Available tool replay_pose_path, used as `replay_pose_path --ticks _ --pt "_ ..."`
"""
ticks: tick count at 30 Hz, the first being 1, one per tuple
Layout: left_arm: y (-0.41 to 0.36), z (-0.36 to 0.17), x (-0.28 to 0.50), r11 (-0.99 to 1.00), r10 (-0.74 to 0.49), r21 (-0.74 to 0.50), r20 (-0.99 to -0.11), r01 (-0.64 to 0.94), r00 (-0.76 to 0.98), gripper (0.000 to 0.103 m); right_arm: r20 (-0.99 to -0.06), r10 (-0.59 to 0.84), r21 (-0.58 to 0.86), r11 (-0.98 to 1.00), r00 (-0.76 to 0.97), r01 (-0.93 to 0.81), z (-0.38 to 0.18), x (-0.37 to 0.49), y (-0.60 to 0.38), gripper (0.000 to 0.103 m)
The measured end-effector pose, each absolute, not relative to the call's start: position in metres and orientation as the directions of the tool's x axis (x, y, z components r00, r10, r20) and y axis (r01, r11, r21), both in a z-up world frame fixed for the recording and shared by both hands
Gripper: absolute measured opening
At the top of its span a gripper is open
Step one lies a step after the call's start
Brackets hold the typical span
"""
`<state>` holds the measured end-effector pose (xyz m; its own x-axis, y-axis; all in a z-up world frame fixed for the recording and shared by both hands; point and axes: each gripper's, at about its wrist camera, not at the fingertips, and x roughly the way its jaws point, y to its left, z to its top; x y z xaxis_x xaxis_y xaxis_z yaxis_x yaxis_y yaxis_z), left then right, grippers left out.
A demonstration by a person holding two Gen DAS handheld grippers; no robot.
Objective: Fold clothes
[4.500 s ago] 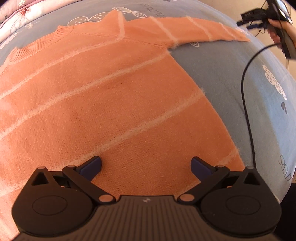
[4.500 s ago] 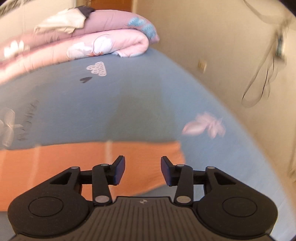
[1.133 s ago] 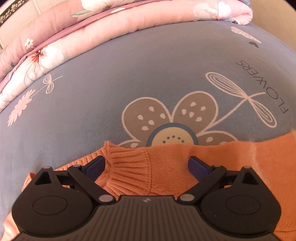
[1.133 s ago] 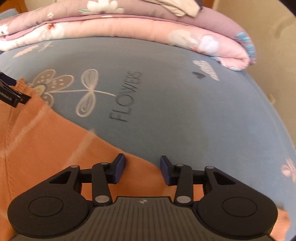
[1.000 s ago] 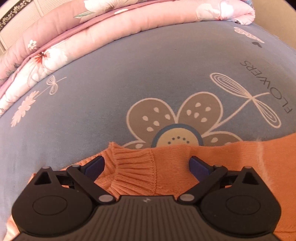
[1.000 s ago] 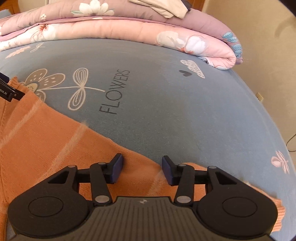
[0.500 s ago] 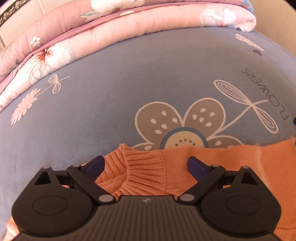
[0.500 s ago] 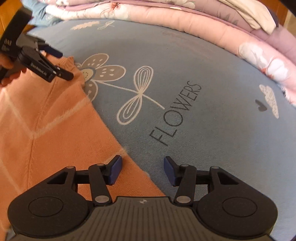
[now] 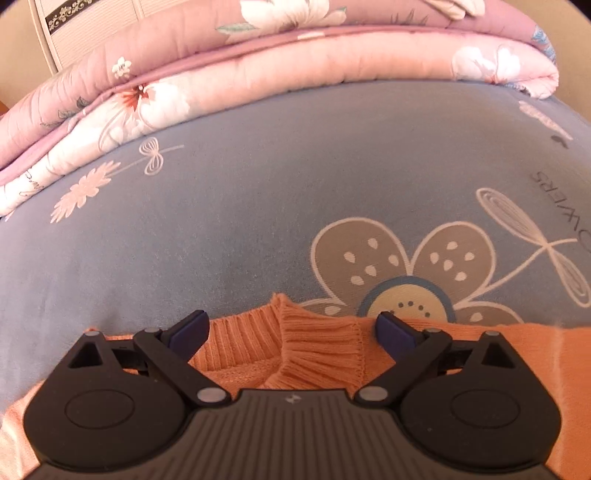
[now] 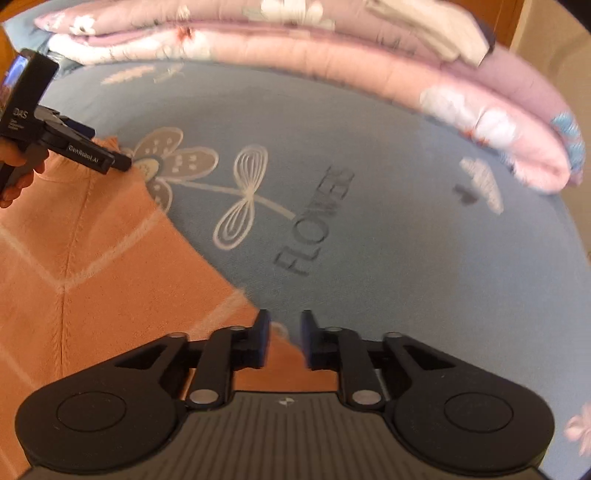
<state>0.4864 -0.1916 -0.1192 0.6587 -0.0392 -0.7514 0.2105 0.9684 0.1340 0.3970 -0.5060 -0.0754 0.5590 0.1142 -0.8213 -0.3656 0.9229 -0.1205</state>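
An orange knit sweater with pale stripes lies flat on the blue bed sheet. In the left wrist view its ribbed collar sits between the wide-apart fingers of my left gripper, which is open and does not touch it. The right wrist view shows that left gripper held by a hand over the collar at far left. My right gripper hovers at the sweater's slanting shoulder edge. Its jaws are closing, with the fabric's edge in the narrow gap and the pads not pressing on it.
Folded pink floral quilts are stacked along the far side of the bed, also seen as quilts in the right wrist view. The sheet carries a big flower print and the word FLOWERS. A white cabinet stands behind.
My right gripper's jaws have narrowed and it has shifted along the sweater's edge and rolled. The left gripper has barely moved and stays wide over the collar.
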Motion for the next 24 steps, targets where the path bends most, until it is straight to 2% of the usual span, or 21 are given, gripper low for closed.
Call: replay_pose_path --ticks 1,2,4,8,10,12,14,15,16,17,19,21,23,24 --pt "-0.192 -0.115 0.481 0.966 -0.066 0.116 -0.750 0.230 0.658 0.096 -0.808 0.111 -0.137 0.920 0.578 -0.368 -0.066 0.392 -0.519 0.053" --pt "-0.193 -0.112 0.475 0.963 -0.101 0.092 -0.748 0.253 0.656 0.096 -0.813 0.088 -0.155 0.921 0.575 -0.359 -0.062 0.389 -0.536 0.056" --pt "-0.197 -0.111 0.466 0.951 -0.152 0.067 -0.748 0.302 0.646 0.096 -0.824 0.038 -0.190 0.922 0.566 -0.338 -0.056 0.382 -0.572 0.056" --pt "-0.217 -0.125 0.461 0.920 -0.154 0.115 -0.772 0.374 0.617 0.096 -0.879 0.053 -0.102 0.950 0.473 -0.295 -0.070 0.369 -0.635 0.058" --pt "-0.221 -0.131 0.463 0.920 -0.139 0.127 -0.779 0.371 0.611 0.096 -0.887 0.033 -0.095 0.963 0.460 -0.250 -0.085 0.364 -0.655 0.072" --pt "-0.221 -0.133 0.466 0.922 -0.139 0.124 -0.777 0.366 0.614 0.097 -0.881 0.071 -0.040 0.974 0.468 -0.222 -0.096 0.359 -0.668 0.074" --pt "-0.219 -0.133 0.468 0.922 -0.142 0.119 -0.780 0.368 0.609 0.098 -0.870 0.088 0.003 0.985 0.485 -0.172 -0.097 0.355 -0.675 0.068" --pt "-0.218 -0.134 0.468 0.922 -0.144 0.116 -0.782 0.369 0.607 0.098 -0.873 0.089 -0.001 0.983 0.480 -0.185 -0.094 0.354 -0.671 0.049" --pt "-0.217 -0.134 0.468 0.923 -0.146 0.112 -0.783 0.368 0.605 0.099 -0.875 0.091 -0.007 0.980 0.475 -0.201 -0.090 0.351 -0.667 0.016" --pt "-0.217 -0.135 0.469 0.923 -0.147 0.111 -0.784 0.369 0.603 0.099 -0.884 0.100 -0.007 0.974 0.457 -0.227 -0.086 0.348 -0.662 0.012" --pt "-0.217 -0.135 0.469 0.924 -0.145 0.112 -0.784 0.366 0.603 0.099 -0.894 0.073 -0.055 0.962 0.443 -0.269 -0.078 0.340 -0.652 0.011" --pt "-0.218 -0.136 0.469 0.924 -0.142 0.114 -0.782 0.364 0.607 0.100 -0.894 0.078 -0.042 0.966 0.441 -0.254 -0.068 0.334 -0.656 0.011" --pt "-0.218 -0.138 0.468 0.925 -0.141 0.117 -0.779 0.362 0.610 0.101 -0.884 0.078 -0.022 0.978 0.462 -0.206 -0.065 0.331 -0.665 0.013" --pt "-0.218 -0.139 0.468 0.925 -0.141 0.118 -0.778 0.362 0.612 0.102 -0.886 0.084 0.002 0.984 0.456 -0.177 -0.067 0.332 -0.669 0.020"
